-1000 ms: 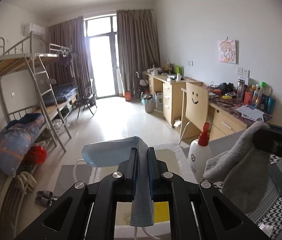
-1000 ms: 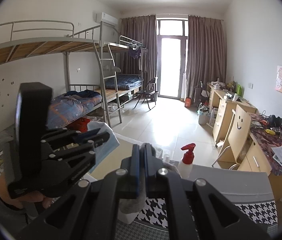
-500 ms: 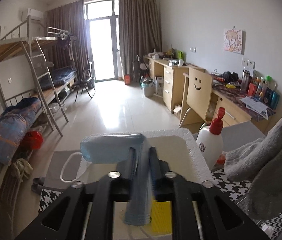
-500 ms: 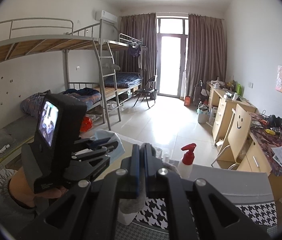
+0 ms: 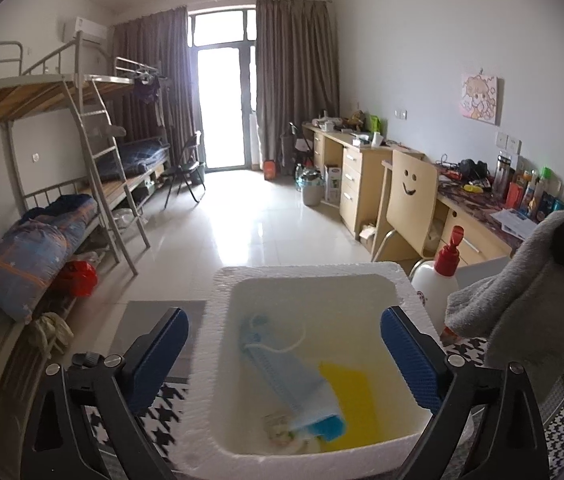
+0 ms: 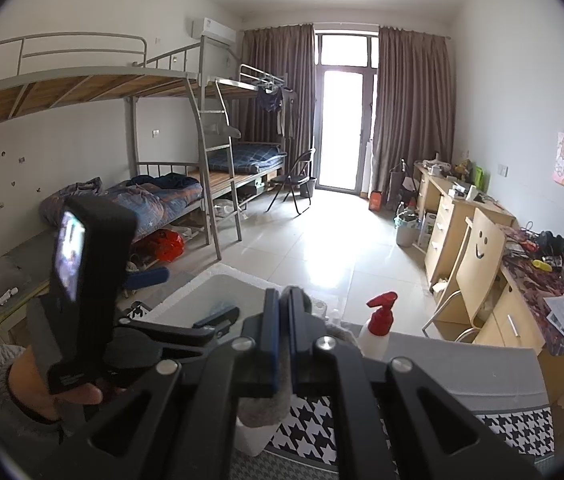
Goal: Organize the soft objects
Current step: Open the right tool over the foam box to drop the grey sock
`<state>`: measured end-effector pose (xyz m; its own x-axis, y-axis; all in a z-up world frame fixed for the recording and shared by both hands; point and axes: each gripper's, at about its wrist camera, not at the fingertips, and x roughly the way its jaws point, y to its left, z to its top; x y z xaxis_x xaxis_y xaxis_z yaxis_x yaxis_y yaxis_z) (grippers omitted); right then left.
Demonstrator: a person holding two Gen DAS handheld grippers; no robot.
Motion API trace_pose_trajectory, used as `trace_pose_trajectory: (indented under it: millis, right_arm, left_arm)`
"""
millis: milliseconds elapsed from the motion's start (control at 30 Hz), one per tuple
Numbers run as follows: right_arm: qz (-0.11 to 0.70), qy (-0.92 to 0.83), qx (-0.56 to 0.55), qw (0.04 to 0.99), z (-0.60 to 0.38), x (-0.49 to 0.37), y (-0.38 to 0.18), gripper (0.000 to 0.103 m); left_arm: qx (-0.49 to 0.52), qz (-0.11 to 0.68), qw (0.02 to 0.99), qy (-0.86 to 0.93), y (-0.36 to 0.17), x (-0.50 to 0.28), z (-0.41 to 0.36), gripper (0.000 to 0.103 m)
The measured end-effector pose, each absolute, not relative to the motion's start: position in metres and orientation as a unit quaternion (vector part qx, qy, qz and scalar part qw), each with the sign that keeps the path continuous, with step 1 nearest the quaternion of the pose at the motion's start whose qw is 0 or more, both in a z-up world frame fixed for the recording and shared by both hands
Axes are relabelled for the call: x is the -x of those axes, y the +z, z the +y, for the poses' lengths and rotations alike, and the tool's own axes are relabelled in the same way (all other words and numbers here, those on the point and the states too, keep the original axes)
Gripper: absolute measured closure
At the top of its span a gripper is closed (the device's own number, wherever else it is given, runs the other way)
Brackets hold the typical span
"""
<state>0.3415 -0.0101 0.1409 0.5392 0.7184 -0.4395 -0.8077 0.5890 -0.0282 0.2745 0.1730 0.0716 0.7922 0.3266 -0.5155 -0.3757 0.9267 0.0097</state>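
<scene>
Face mask point(image 5: 294, 384) lies inside the foam box point(image 5: 306, 276), at 6 o'clock of the left wrist view; left gripper point(image 5: 286, 360) has just spread wide, empty. Right wrist view: right gripper point(image 6: 280, 344) clenches a grey towel point(image 6: 265, 406), bottle point(image 6: 378, 328) at 3 o'clock.

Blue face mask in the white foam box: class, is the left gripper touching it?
Apart. The left wrist view shows the left gripper wide open, jaws just opened, with the blue face mask lying loose in the white foam box.

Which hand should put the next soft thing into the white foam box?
Probably the right. The right gripper is shut on the grey fuzzy sock, hanging beside the white foam box. The left gripper has just opened, and the blue face mask lies inside.
</scene>
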Motion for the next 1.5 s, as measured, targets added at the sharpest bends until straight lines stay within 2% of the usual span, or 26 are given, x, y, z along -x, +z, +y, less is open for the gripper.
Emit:
trace_pose_trajectory:
  millis: [367, 900, 1500]
  right_arm:
    - [0.198, 0.453, 0.125, 0.860, 0.015, -0.340, 0.139, 0.097]
    - [0.213, 0.474, 0.147, 0.841, 0.045, -0.338, 0.125, 0.097]
    - [0.272, 0.463, 0.153, 0.830, 0.065, -0.361, 0.096, 0.096]
  left_arm:
    - [0.045, 0.240, 0.943, 0.227, 0.076, -0.246, 0.189, 0.001]
    - [0.059, 0.227, 0.936, 0.262, 0.072, -0.217, 0.203, 0.001]
    - [0.078, 0.232, 0.935, 0.256, 0.057, -0.197, 0.203, 0.001]
